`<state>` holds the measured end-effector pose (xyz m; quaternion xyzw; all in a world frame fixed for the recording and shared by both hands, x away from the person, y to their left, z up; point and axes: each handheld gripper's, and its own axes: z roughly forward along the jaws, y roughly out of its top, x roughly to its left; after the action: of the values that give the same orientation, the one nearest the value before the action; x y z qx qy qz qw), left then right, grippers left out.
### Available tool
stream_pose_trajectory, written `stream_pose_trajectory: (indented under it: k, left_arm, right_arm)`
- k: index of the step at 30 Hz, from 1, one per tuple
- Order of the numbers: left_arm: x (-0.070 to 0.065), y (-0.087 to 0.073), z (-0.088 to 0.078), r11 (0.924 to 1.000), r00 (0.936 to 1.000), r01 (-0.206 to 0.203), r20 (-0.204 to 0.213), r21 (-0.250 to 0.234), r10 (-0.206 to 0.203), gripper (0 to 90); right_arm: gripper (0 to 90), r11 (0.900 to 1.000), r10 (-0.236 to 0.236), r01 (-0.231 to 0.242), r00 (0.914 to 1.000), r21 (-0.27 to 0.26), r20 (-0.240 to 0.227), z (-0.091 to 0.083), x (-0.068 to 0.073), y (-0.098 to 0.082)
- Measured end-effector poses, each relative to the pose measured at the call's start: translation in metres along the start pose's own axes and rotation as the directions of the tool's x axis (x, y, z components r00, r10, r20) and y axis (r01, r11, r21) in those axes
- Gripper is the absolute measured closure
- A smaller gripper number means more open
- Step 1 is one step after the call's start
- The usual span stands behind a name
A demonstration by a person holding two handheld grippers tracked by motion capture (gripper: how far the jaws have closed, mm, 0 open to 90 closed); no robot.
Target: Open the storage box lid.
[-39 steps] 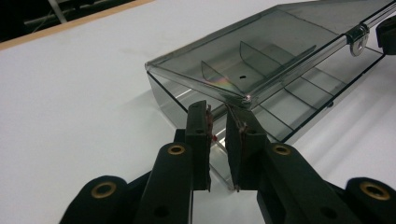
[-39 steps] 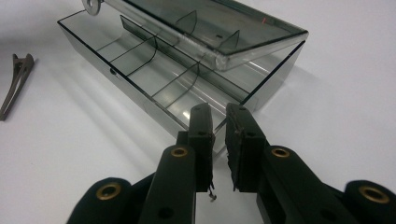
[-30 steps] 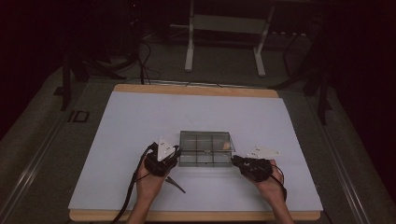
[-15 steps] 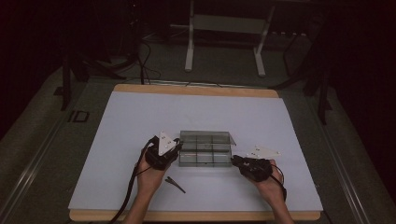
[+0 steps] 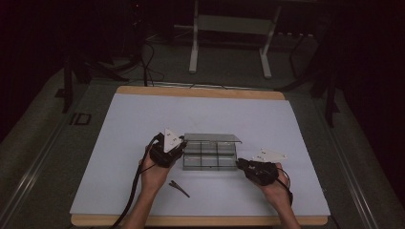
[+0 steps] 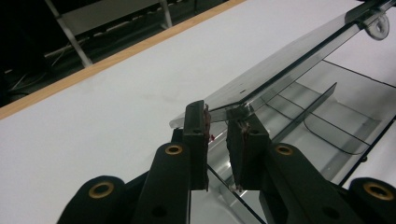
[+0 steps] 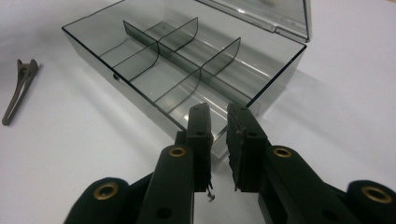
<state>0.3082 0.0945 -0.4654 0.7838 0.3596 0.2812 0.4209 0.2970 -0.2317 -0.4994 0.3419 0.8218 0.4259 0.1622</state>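
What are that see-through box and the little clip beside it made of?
The box looks like smoky clear hard plastic: glossy, and you see its dividers and the table through the walls. The hair clip looks like dull grey metal, thin and springy, though painted plastic can't be excluded.

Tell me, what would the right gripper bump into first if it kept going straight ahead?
Probably the clear box. The right gripper points at the box's near corner, with its jaws astride that edge already, though I cannot tell whether they touch it.
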Motion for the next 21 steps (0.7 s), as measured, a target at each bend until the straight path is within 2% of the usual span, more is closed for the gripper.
stream_pose_trajectory:
  k: [5, 21]
  left_arm:
    - [0.0015, 0.0013, 0.0007, 1.0000, 1.0000, 0.001, -0.001, -0.001, -0.001, 78.4]
    - [0.0100, 0.0082, 0.0053, 0.9994, 0.9994, 0.030, -0.019, -0.019, -0.031, 83.8]
  right_arm:
    - [79.8, 1.000, 0.000, 0.000, 1.0000, -0.021, 0.006, -0.0035, -0.0011, 0.0050]
    - [81.5, 1.000, -0.007, 0.007, 1.0000, -0.002, -0.007, 0.0014, 0.0003, 0.0023]
